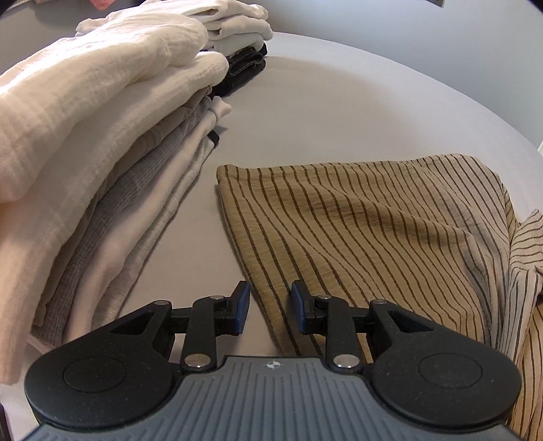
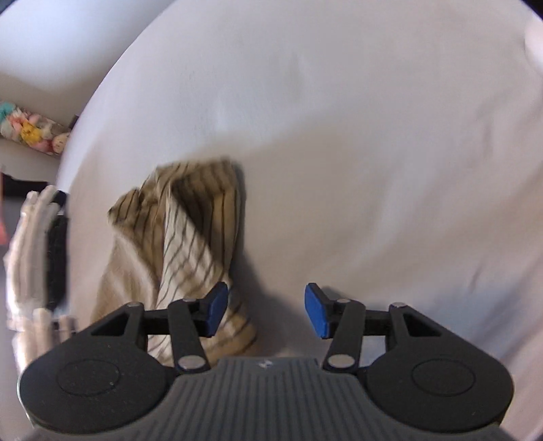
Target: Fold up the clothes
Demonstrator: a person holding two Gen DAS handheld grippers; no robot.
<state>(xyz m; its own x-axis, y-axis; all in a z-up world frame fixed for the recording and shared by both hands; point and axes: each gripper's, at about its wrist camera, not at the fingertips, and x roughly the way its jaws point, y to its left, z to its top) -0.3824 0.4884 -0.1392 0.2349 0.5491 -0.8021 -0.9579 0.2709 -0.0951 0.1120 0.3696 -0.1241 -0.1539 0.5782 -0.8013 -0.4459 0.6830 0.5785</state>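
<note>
A tan garment with dark stripes (image 1: 356,217) lies partly flattened on the grey surface (image 1: 339,101), its right side bunched and turned over to a paler face. My left gripper (image 1: 270,305) hovers low over the garment's near left edge. Its jaws stand a little apart, and the cloth edge runs beneath the gap without being pinched. In the right wrist view the same striped garment (image 2: 190,220) is crumpled in a heap. My right gripper (image 2: 266,310) is open wide just right of the heap with nothing between its fingers. Its left finger (image 2: 217,307) overlaps the cloth's edge.
A tall stack of folded cream and grey clothes (image 1: 101,135) rises close on the left, and it shows blurred in the right wrist view (image 2: 30,244). A second folded stack (image 1: 234,30) with dark garments (image 1: 244,68) sits farther back. Colourful soft items (image 2: 30,130) lie beyond the surface's edge.
</note>
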